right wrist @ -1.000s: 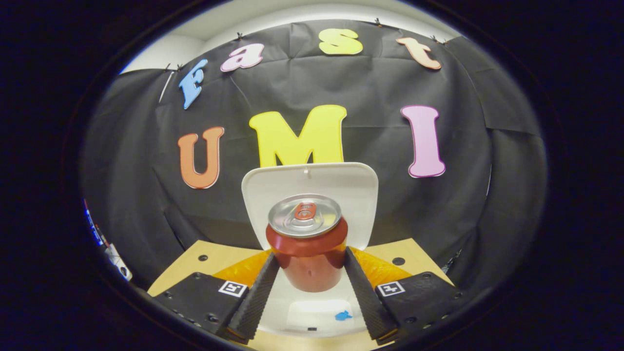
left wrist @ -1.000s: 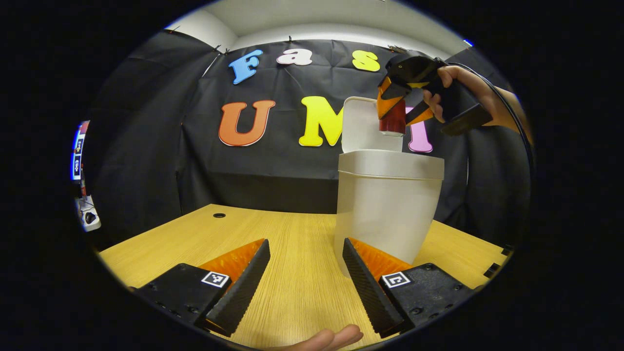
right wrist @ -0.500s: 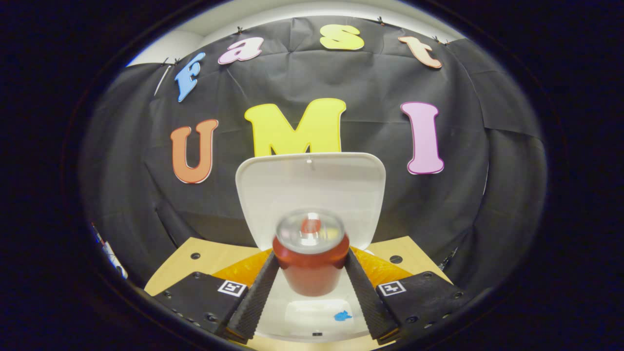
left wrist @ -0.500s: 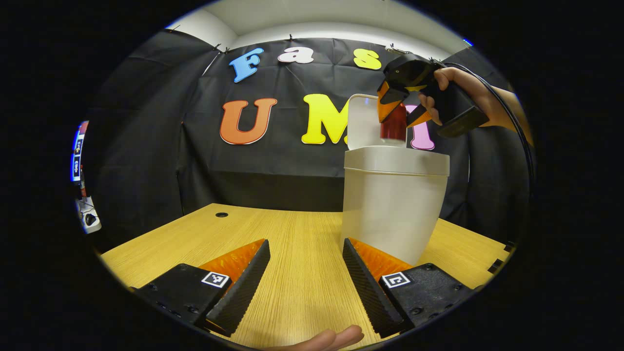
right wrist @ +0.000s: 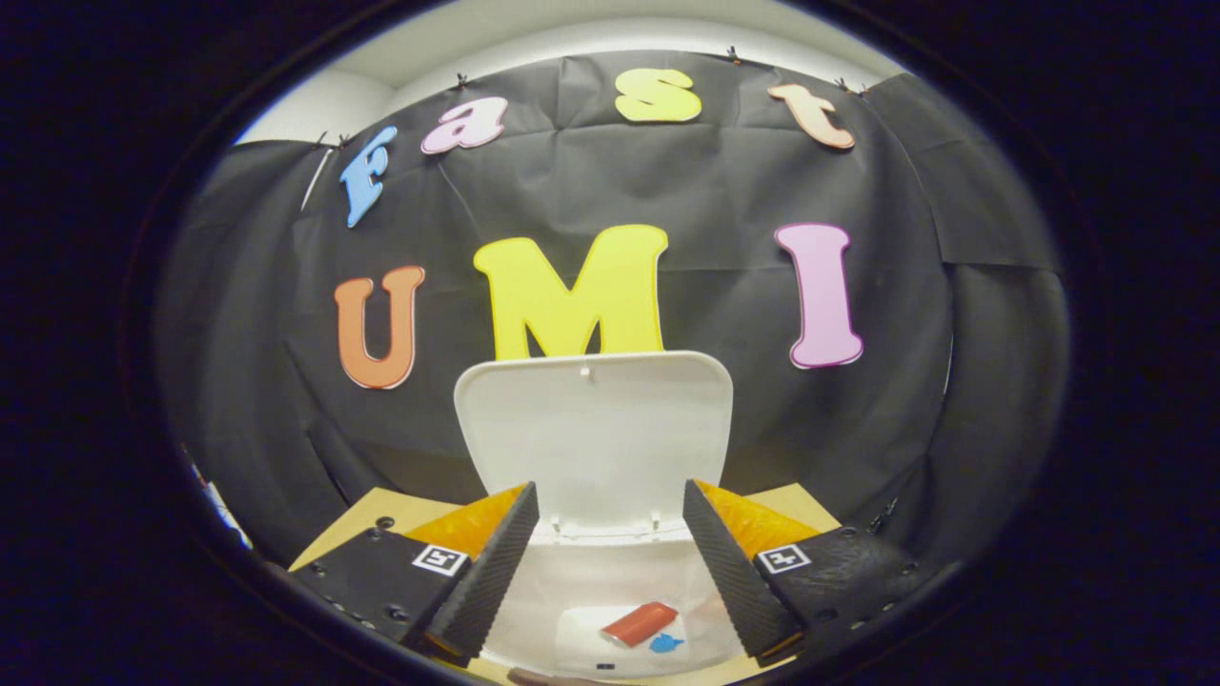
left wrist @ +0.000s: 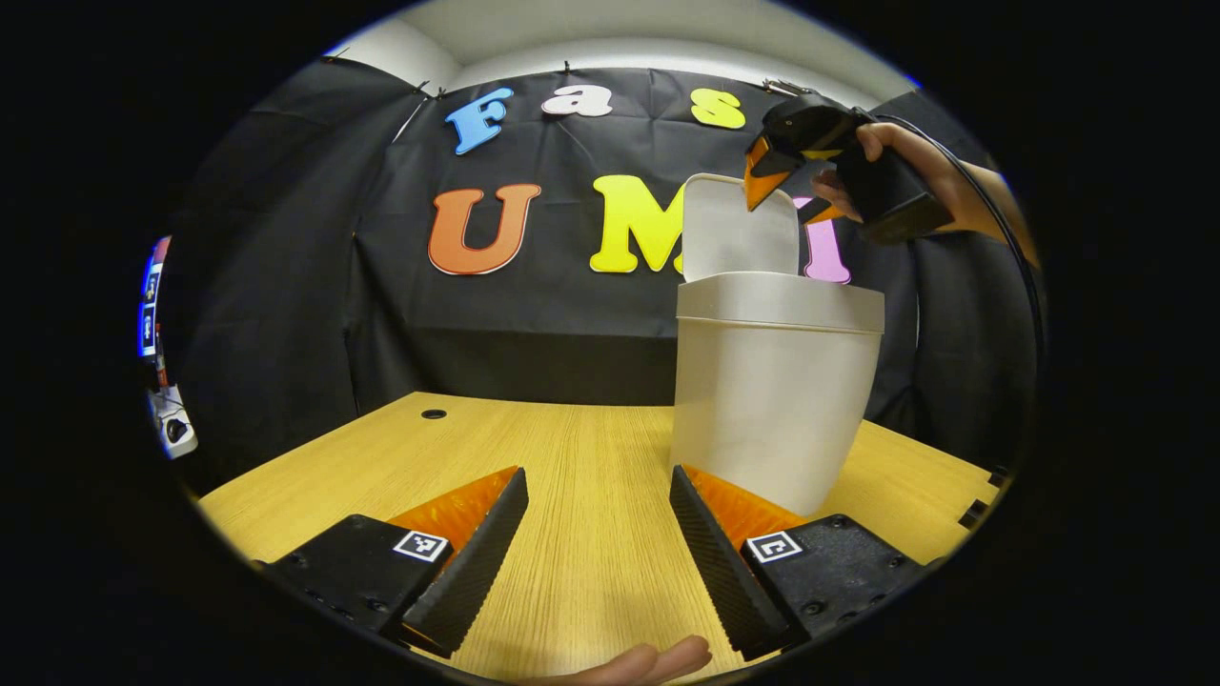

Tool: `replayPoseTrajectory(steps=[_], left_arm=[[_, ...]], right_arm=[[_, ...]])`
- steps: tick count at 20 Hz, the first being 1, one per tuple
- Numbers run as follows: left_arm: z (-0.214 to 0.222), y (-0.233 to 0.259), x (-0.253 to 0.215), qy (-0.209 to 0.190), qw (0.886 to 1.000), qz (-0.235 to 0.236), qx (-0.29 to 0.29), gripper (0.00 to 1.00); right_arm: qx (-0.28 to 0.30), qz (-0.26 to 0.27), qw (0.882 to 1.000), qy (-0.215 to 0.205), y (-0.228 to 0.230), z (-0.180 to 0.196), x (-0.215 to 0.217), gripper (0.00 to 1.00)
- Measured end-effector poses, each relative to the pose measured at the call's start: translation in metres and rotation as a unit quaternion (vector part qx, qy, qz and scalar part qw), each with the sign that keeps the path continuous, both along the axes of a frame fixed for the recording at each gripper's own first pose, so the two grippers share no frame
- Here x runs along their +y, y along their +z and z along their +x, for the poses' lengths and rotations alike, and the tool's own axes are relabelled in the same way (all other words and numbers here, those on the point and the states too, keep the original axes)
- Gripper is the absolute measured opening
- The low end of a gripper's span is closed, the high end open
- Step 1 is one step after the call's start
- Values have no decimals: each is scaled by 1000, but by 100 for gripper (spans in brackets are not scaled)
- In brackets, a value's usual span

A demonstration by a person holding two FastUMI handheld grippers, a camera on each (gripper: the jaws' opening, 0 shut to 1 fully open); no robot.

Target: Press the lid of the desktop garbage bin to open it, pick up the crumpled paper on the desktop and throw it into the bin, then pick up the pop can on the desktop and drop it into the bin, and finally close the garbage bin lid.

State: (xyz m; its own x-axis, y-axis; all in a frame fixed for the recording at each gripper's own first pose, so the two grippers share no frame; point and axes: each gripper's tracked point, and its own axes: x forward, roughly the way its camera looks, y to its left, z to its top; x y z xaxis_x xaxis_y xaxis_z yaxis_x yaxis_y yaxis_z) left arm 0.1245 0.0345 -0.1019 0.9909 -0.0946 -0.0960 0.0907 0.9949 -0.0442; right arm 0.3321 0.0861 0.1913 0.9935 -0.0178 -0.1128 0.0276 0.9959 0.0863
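Note:
The white garbage bin (left wrist: 774, 400) stands on the wooden desk (left wrist: 572, 476) with its lid (left wrist: 739, 229) raised upright. In the right gripper view the lid (right wrist: 593, 433) faces me and the red pop can (right wrist: 639, 623) lies on its side at the bottom of the bin, beside a small blue scrap. My right gripper (right wrist: 610, 557) hovers open above the bin's mouth with nothing between its fingers. In the left gripper view that same gripper (left wrist: 786, 186) is held by a hand above the bin. My left gripper (left wrist: 596, 543) is open low over the desk, just left of the bin's base.
A hand's fingertips (left wrist: 639, 662) show at the bottom edge of the left gripper view. The desk has a small cable hole (left wrist: 434, 414) at its far left. The booth's black cloth wall stands behind the bin.
The right gripper opened and let go of the pop can, which fell into the bin and now lies at its bottom. The left gripper has stayed put.

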Motion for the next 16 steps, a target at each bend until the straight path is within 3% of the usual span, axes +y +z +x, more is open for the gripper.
replayPoseTrajectory(steps=[4,8,13,16], left_arm=[[-5,10,18,13,1000,6,-13,98],[-8,22,28,23,999,16,-32,97],[-8,16,15,-4,1000,-3,-27,97],[-10,16,29,16,999,9,-33,98]], right_arm=[[-77,-8,997,27,51,-4,6,95],[-174,-42,983,42,93,3,13,95],[-200,-66,977,38,112,37,25,94],[-179,-61,982,8,121,73,20,96]])
